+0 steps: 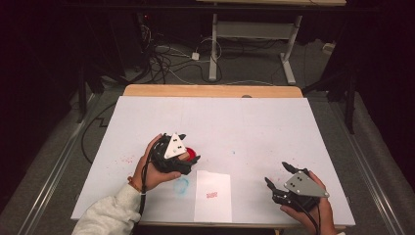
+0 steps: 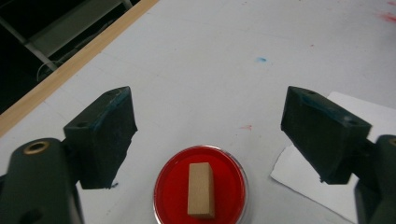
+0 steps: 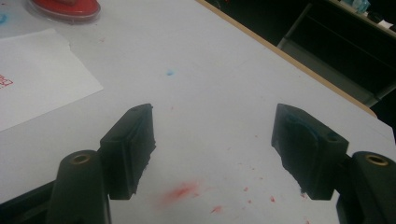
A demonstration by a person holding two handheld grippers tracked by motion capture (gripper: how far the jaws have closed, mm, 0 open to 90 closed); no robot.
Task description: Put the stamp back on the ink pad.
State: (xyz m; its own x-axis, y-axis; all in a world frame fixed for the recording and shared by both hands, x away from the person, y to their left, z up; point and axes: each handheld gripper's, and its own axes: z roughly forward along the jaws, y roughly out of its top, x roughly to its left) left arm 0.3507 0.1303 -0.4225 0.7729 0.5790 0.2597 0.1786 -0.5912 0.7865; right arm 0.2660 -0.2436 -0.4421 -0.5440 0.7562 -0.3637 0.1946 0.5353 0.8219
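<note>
A round red ink dish (image 2: pixel 170 186) lies on the white table cover, and a small wooden block (image 2: pixel 201 189) rests in its middle. My left gripper (image 2: pixel 210 135) hangs just above the dish, jaws wide open, touching neither dish nor block. From above, the left gripper (image 1: pixel 187 152) covers most of the dish (image 1: pixel 193 155). A white sheet of paper (image 1: pixel 213 210) with a red stamp mark (image 1: pixel 211 195) lies at the front centre. My right gripper (image 1: pixel 277 174) stands open over bare cover at the front right, nothing between its fingers (image 3: pixel 128 149).
Red ink specks (image 3: pixel 182 190) dot the cover under the right gripper. A blue smudge (image 1: pixel 182 186) sits left of the paper. The table's wooden far edge (image 1: pixel 210 90) borders a floor with cables and another desk's legs.
</note>
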